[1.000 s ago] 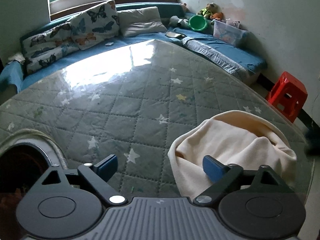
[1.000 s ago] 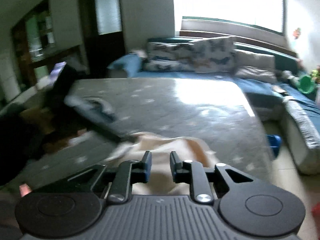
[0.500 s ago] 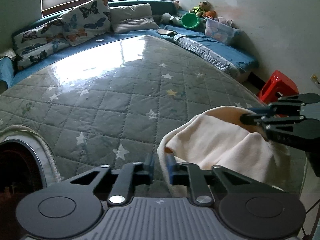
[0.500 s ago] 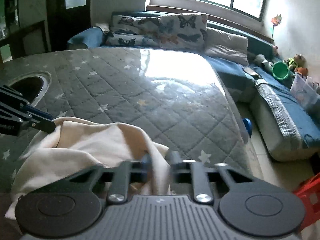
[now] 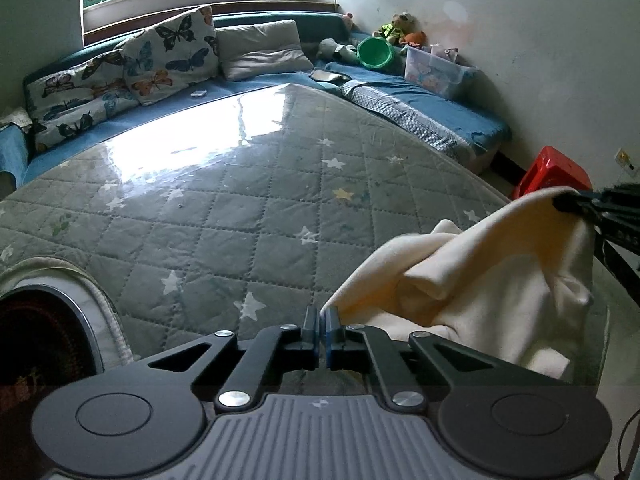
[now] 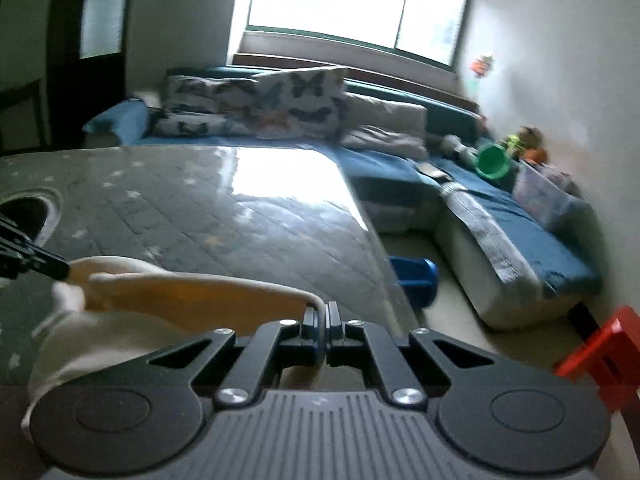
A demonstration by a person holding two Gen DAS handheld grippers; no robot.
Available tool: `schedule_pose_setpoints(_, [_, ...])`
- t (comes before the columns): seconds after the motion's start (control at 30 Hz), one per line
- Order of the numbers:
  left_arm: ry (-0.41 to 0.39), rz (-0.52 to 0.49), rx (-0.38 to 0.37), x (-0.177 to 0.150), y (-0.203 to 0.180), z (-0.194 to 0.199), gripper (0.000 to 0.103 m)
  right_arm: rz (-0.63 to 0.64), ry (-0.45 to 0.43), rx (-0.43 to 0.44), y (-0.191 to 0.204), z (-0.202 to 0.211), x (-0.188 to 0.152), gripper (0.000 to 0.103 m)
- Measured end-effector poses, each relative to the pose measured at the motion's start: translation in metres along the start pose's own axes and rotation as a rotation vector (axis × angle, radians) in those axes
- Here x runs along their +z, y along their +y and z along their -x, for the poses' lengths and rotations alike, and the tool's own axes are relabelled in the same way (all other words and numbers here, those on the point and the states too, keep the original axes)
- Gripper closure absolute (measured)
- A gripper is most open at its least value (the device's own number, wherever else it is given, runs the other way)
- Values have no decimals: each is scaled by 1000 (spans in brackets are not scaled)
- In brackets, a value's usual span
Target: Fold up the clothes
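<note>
While both fingers pinch, cream cloth [image 5: 492,280] strung between

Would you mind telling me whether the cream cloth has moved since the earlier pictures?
Yes. The cream cloth has been lifted off the quilted mat; its far corner now hangs at the right tool, level with the red stool.

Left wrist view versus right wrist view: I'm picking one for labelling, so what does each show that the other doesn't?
Only the left wrist view shows the dark round opening up close and the cream garment hanging in sharp folds. Only the right wrist view shows the blue item on the floor beside the table and a dark doorway. Both show the garment stretched between the left gripper and right gripper, the star-quilted table, the green bowl and the red stool.
</note>
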State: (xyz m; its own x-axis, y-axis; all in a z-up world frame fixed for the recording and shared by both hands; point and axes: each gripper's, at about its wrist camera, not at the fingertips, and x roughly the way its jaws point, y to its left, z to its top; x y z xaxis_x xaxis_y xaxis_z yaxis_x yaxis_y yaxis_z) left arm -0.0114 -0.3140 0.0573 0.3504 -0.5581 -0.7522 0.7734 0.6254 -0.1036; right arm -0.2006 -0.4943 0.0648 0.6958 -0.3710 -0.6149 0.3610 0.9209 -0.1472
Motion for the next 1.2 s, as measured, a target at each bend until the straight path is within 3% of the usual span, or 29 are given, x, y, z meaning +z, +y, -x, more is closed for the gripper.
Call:
schedule_pose_setpoints(0.2, [14, -33, -42, 0, -6, -3, 95, -50, 100, 15, -14, -6, -30, 100])
schedule_pose_setpoints(0.27, [19, -37, -48, 2, -9, -6, 84, -57, 115, 33, -15, -9, -35, 100])
schedule_pose_setpoints(0.3, [21, -37, -50, 2, -9, -8, 69, -62, 118, 43, -15, -10, -37, 100])
schedule_pose_setpoints(0.33, [21, -30, -47, 3, -9, -9, 63, -67, 117, 49, -16, -11, -38, 99])
schedule_pose_setpoints(0.43, [17, -4, -76, 8, -6, -11, 62, -86, 118, 69, -21, -14, -39, 98])
schedule_pose_setpoints(0.53, [5, 2, -112, 12, -3, -11, 53, -110, 127, 87, -26, -14, -41, 94])
schedule_pose_setpoints(0.63, [-2, -23, -130, 18, -6, -16, 50, -124, 129, 99, -29, -14, -43, 94])
schedule_pose_setpoints(0.8, [24, -70, -142, 22, -15, -35, 53, -149, 134, 123, -34, -16, -45, 94])
schedule_pose_setpoints(0.93, [31, -88, -173, 18, -17, -44, 91, -137, 140, 131, -34, -19, -43, 96])
schedule_pose_setpoints(1.03, [-1, -99, -150, 15, -16, -39, 97, -107, 113, 123, -29, -15, -34, 100])
schedule_pose_setpoints(1.2, [-55, -34, -91, 17, 3, -18, 98, -56, 45, 123, -16, -8, -7, 100])
